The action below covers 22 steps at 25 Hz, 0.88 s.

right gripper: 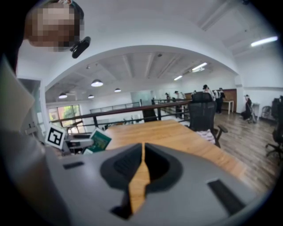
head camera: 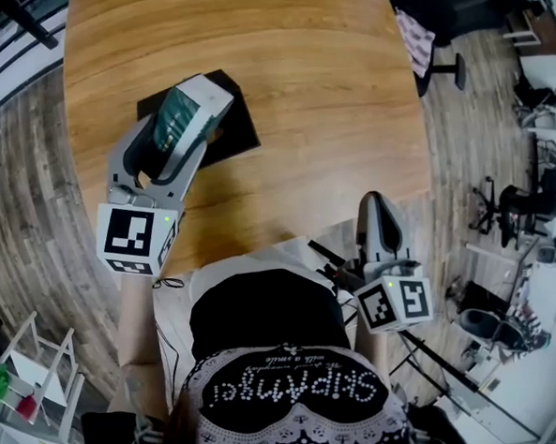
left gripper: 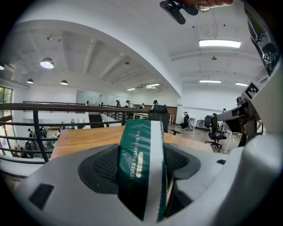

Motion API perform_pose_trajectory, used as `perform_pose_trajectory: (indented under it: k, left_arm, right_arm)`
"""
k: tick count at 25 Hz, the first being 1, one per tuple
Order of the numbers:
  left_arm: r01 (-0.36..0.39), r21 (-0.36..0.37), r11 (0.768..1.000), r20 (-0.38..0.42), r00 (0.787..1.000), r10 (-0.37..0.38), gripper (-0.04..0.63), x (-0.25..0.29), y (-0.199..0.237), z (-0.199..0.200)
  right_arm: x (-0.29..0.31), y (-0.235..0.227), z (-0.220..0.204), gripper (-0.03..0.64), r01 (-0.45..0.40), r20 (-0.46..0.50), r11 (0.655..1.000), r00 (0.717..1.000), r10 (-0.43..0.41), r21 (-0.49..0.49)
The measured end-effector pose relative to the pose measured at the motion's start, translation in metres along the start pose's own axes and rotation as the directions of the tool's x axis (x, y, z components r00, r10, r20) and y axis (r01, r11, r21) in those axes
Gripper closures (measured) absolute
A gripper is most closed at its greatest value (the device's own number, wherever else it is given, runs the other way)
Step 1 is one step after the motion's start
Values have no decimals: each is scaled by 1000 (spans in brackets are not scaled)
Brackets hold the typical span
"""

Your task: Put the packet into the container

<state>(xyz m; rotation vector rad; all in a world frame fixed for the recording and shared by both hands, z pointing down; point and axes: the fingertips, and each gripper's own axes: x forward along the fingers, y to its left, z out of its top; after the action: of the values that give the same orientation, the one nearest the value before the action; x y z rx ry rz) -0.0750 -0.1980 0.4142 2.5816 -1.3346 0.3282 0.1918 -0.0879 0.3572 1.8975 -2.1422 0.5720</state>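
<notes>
Head view, item 1: left gripper [head camera: 196, 104], held out over the wooden table [head camera: 317, 92], its marker cube [head camera: 133, 236] toward the person. Jaws clamped on item 2.

Item 2: packet [head camera: 175, 119], dark green with a pale stripe and a line of print. In the left gripper view it stands edge-on between the ribbed pads [left gripper: 106, 165], gripped partway along, with its upper end [left gripper: 142, 132] rising past the jaw tips. Off the table, not yet in the container.

Item 3: container [head camera: 237, 125], black and low, on the table directly behind the left gripper as seen from the head. How high the packet rides above it cannot be told.

Item 4: right gripper [head camera: 377, 201], low at the near table edge, well apart from the container. The right gripper view shows its jaws pressed together at the tips with nothing between them [right gripper: 142, 152]. Idle.

Step in hand, as judged: carrying the packet to the container.

Handling notes: the left gripper's camera looks level across the table, so the tool likely needs tipping downward. Centre the packet's free end over the container's inside rather than its rim. Lower it until it sits within the walls, then open the jaws. The packet looks soft and may cling to a pad or flop over the edge, so release low and draw back straight.
</notes>
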Motion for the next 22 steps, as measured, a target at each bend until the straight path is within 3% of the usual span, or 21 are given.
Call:
perform_pose_trajectory:
  k: [22]
  left_arm:
    - [48, 73, 996, -136, 990, -37, 255, 30, -11, -35]
  right_arm:
    - [16, 4, 0, 577, -31, 7, 999, 1000, 31, 8]
